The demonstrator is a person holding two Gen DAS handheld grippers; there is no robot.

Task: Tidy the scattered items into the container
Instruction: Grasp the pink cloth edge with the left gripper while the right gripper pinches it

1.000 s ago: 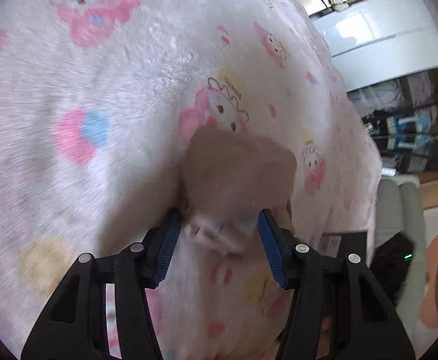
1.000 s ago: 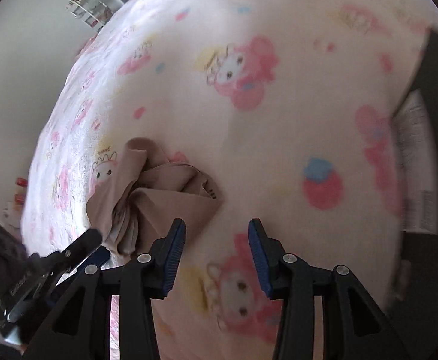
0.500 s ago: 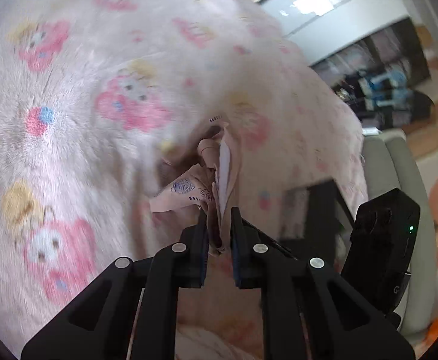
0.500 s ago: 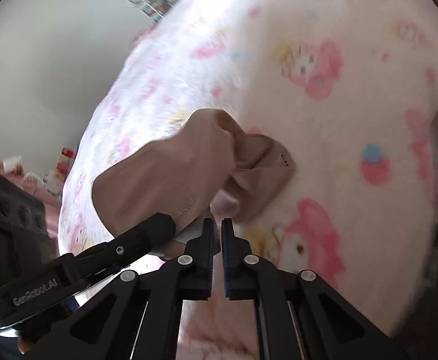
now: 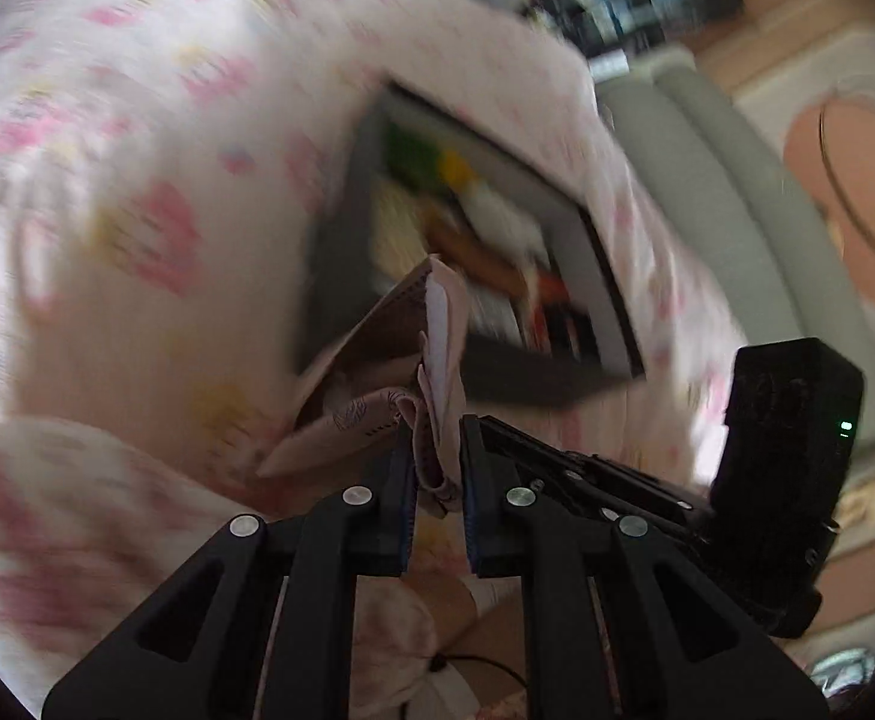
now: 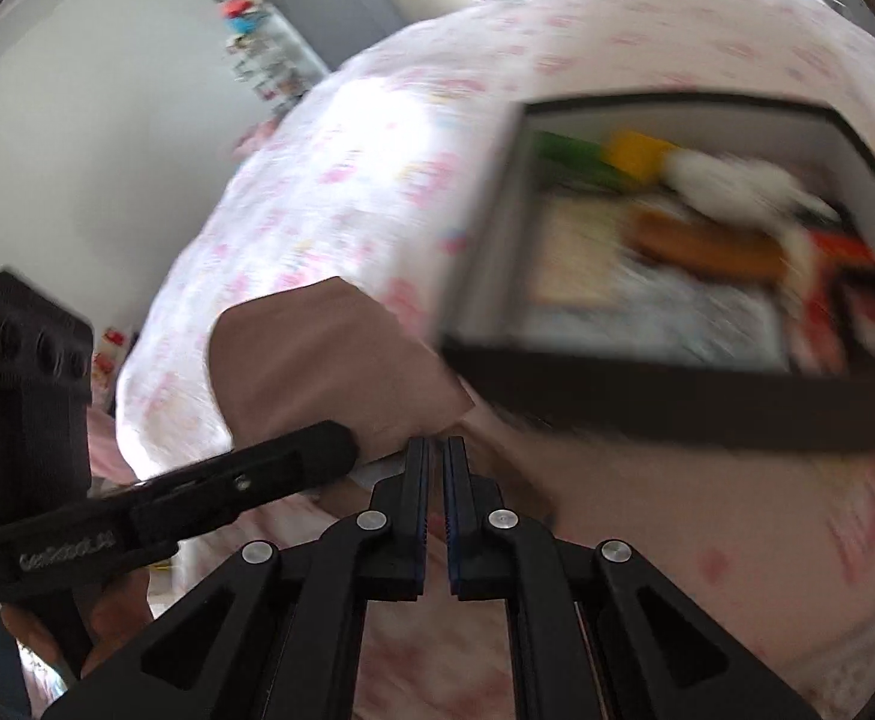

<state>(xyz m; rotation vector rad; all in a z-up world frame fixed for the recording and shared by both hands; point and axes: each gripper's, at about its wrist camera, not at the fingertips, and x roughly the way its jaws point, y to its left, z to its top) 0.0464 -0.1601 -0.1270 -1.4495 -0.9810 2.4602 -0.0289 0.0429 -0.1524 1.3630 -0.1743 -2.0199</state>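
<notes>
A: Any readable text?

B: Only one candidate: embossed lettering on the side of the left gripper (image 6: 350,450), seen from the right wrist view. Too blurred to make out letters.

A: The black box (image 6: 671,387)?

B: Printed items inside, all motion-smeared, nothing legible. Small print pattern on the beige garment (image 5: 371,354) too, unreadable.

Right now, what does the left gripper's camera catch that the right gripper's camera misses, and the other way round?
Only the left wrist view shows the grey sofa and the garment's printed lining between the left gripper fingers. Only the right wrist view shows the white wall and distant shelves. Both show the tan garment, the dark box of colourful items, and the pink cartoon blanket.
</notes>
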